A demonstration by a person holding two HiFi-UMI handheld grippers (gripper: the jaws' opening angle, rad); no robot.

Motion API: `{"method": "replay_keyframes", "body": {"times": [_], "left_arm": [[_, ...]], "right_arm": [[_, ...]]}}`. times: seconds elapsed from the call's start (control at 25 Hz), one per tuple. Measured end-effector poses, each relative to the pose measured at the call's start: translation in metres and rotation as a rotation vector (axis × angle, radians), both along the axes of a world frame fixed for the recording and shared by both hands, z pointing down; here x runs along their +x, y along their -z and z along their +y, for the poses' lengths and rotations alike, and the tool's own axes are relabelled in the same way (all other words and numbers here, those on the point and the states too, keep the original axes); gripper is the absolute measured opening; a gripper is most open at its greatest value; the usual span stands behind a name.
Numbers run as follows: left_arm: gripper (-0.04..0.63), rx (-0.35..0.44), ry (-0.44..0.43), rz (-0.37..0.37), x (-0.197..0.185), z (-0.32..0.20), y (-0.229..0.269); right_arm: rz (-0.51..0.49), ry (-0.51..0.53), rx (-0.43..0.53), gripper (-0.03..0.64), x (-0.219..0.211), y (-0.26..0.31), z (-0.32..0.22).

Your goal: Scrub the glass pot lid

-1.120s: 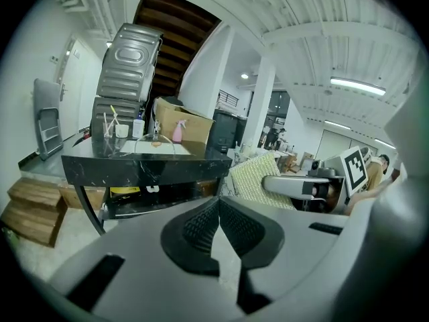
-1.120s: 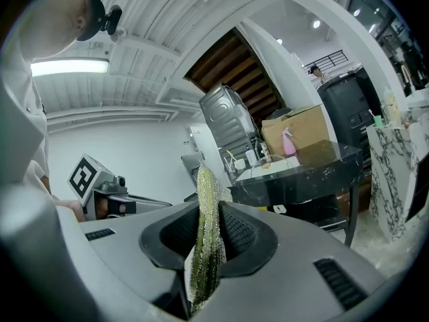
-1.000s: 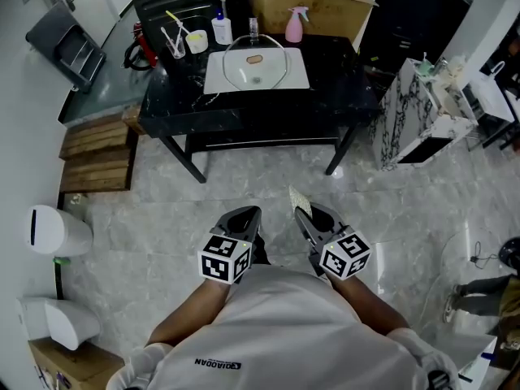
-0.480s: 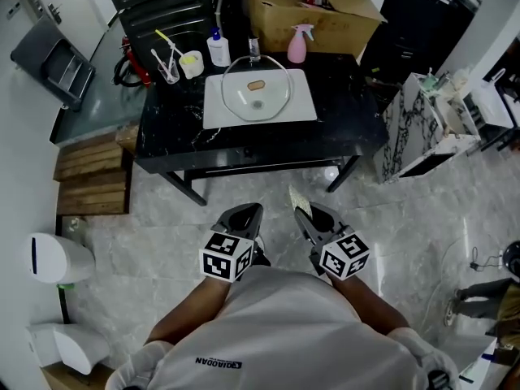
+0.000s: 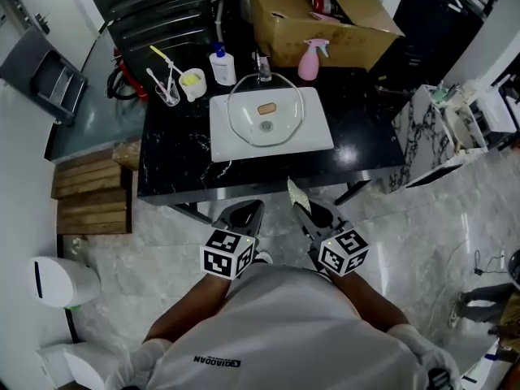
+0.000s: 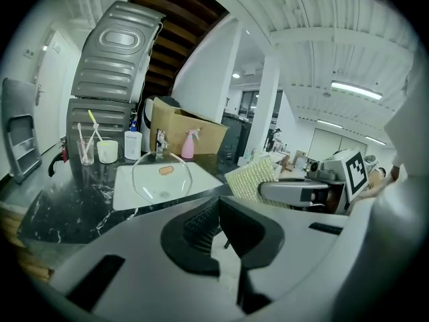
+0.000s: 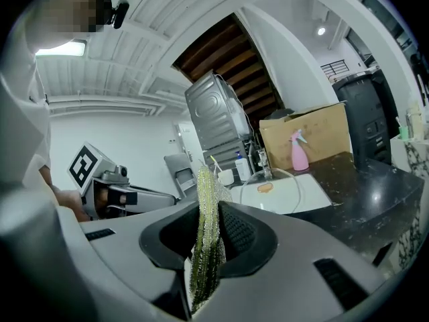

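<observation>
The round glass pot lid rests on the white sink basin set into a black counter; the lid also shows in the left gripper view and the lid in the right gripper view. My right gripper is shut on a yellow-green scrub sponge, which stands upright between the jaws as the sponge. My left gripper is shut with nothing in it. Both grippers hover in front of the counter's near edge, apart from the lid.
Behind the basin stand a faucet, a pink spray bottle, a soap bottle, a cup and a glass of toothbrushes. A cardboard box sits behind. A marbled stand is at the right, wooden pallets at the left.
The counter and basin have come closer, now just beyond the gripper tips. Both grippers keep the same pose and the sponge stays in the right one.
</observation>
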State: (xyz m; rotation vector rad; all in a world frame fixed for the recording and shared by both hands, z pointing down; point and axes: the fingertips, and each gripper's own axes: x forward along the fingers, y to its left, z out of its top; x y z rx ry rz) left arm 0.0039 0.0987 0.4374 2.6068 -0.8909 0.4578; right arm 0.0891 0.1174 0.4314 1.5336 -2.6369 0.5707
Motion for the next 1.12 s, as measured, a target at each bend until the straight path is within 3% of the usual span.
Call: {"method": "replay_keyframes", "body": {"times": [0.36,0.76,1.12], "left_arm": [[0.015,-0.025,-0.002,-0.001,-0.017,-0.059,-0.011],[0.015,-0.057,-0.011,0.000,-0.002,-0.093,-0.023],[0.015,-0.056,0.070,0.001,0.022,-0.144,-0.016]], "right_arm": [[-0.002,-0.007,-0.026,0.091,-0.016,-0.010,-0.062],[0.013,0.012,-0.049,0.091,-0.006,-0.017,-0.097],[0.037,0.108,-0.008,0.091,0.015,-0.002,-0.155]]}}
